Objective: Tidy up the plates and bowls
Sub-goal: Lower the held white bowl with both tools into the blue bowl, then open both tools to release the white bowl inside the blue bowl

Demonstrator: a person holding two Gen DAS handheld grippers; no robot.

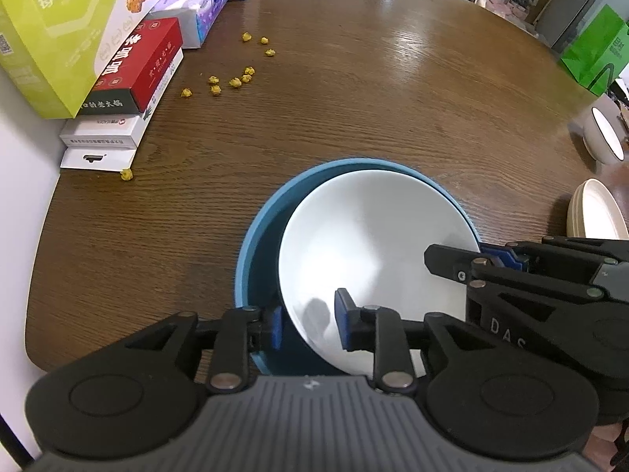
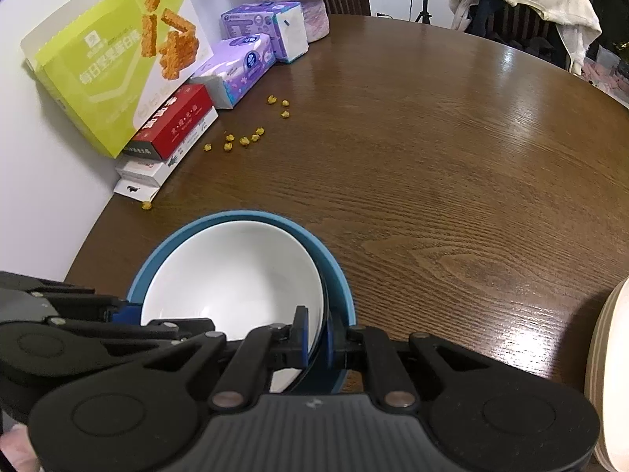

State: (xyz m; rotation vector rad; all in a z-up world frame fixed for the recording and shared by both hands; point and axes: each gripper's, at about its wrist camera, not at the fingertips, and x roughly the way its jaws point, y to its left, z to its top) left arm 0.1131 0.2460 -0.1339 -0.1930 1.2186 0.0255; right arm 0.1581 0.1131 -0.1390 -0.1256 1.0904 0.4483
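A white bowl [image 1: 373, 251] sits tilted inside a larger blue bowl [image 1: 251, 251] on the brown wooden table [image 1: 354, 98]. My left gripper [image 1: 308, 324] has its fingers astride the near rims of both bowls, with gaps at the pads. My right gripper [image 2: 316, 338] is closed on the white bowl's [image 2: 232, 275] near right rim, inside the blue bowl [image 2: 334, 275]; it also shows from the right in the left wrist view [image 1: 487, 259].
Snack and tissue boxes [image 1: 129, 63] stand along the left wall. Yellow crumbs [image 1: 236, 80] lie scattered near them. A white bowl [image 1: 603, 137] and a stack of cream plates [image 1: 593, 216] sit at the right edge; the plates also show in the right wrist view [image 2: 609, 373].
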